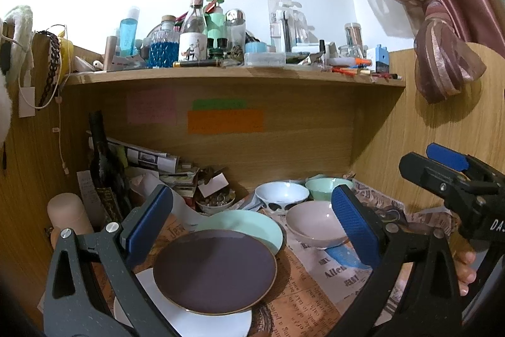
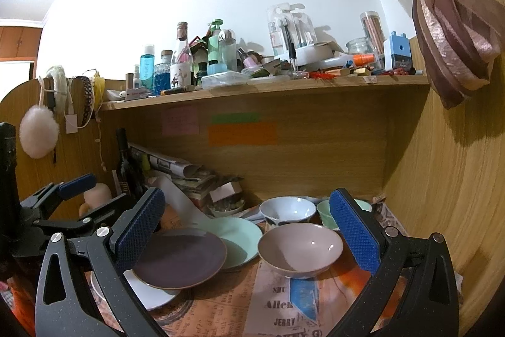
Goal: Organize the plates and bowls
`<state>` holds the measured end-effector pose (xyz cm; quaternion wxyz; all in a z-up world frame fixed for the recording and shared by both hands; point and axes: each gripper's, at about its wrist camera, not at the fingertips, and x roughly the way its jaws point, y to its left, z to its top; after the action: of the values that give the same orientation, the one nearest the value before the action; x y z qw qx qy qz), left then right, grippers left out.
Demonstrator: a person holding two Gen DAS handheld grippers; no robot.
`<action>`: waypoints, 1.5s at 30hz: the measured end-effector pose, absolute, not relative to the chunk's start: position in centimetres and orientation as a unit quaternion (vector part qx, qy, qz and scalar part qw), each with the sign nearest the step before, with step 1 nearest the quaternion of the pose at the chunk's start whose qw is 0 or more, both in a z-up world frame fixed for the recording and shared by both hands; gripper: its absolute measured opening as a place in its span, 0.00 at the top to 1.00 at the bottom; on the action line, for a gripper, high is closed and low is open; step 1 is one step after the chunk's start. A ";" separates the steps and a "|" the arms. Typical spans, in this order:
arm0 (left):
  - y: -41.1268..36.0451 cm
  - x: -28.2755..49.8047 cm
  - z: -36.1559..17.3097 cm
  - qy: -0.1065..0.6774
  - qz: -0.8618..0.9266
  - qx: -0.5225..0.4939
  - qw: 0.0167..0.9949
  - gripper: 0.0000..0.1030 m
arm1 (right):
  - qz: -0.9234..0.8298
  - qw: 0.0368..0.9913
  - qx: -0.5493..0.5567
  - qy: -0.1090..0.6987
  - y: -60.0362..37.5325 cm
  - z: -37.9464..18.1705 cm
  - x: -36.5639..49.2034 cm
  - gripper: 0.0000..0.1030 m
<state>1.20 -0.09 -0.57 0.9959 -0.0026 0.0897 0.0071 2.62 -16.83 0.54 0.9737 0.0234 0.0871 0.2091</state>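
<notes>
A dark purple plate lies partly on a white plate and overlaps a mint green plate. To its right sits a pink bowl, with a white patterned bowl and a mint bowl behind. My left gripper hangs open above the purple plate, holding nothing. My right gripper is open too, its fingers either side of the pink bowl and purple plate, above them. It shows at the right edge of the left wrist view as the right gripper.
Newspaper sheets cover the desk. A dark wine bottle, folded papers and a small dish of trinkets crowd the back left. A cluttered shelf runs overhead. Wooden side walls and a tied curtain close the right.
</notes>
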 end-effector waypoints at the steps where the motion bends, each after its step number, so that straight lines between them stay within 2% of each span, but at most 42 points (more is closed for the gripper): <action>1: 0.1 1.3 -0.7 0.094 0.007 -0.002 0.996 0.01 | 0.211 0.973 0.022 0.090 -16.7 0.4 2.9 0.00; 19: 9.8 5.7 -6.8 0.235 0.070 -0.035 0.969 0.01 | 0.267 0.940 0.013 0.211 -12.1 -5.7 9.2 0.00; 21: 11.0 6.4 -7.6 0.251 0.072 -0.047 0.964 0.02 | 0.269 0.937 0.006 0.225 -11.5 -6.4 9.8 0.04; 25: 13.4 7.8 -9.2 0.288 0.070 -0.071 0.952 0.21 | 0.274 0.924 -0.006 0.267 -10.1 -8.0 11.5 0.15; 30: 15.2 9.3 -10.7 0.318 0.071 -0.082 0.942 0.30 | 0.280 0.910 -0.009 0.306 -8.8 -9.7 13.2 0.26; 35: 16.0 10.7 -12.0 0.350 0.051 -0.089 0.931 0.48 | 0.286 0.895 -0.002 0.343 -7.8 -11.2 14.4 0.35; 40: 16.2 12.2 -13.3 0.383 0.039 -0.090 0.918 0.54 | 0.288 0.880 0.010 0.377 -7.3 -12.5 15.6 0.45; 43: 16.5 12.9 -13.6 0.400 0.024 -0.103 0.910 0.62 | 0.285 0.877 0.015 0.386 -7.2 -12.7 16.1 0.47; 45: 16.6 13.2 -13.7 0.407 0.016 -0.107 0.907 0.66 | 0.285 0.876 0.015 0.390 -7.0 -12.9 16.3 0.54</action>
<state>13.17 16.63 -13.73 0.9071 -0.1067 0.4068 0.0164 16.27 -6.97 -12.85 0.8757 0.0150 0.3895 0.2848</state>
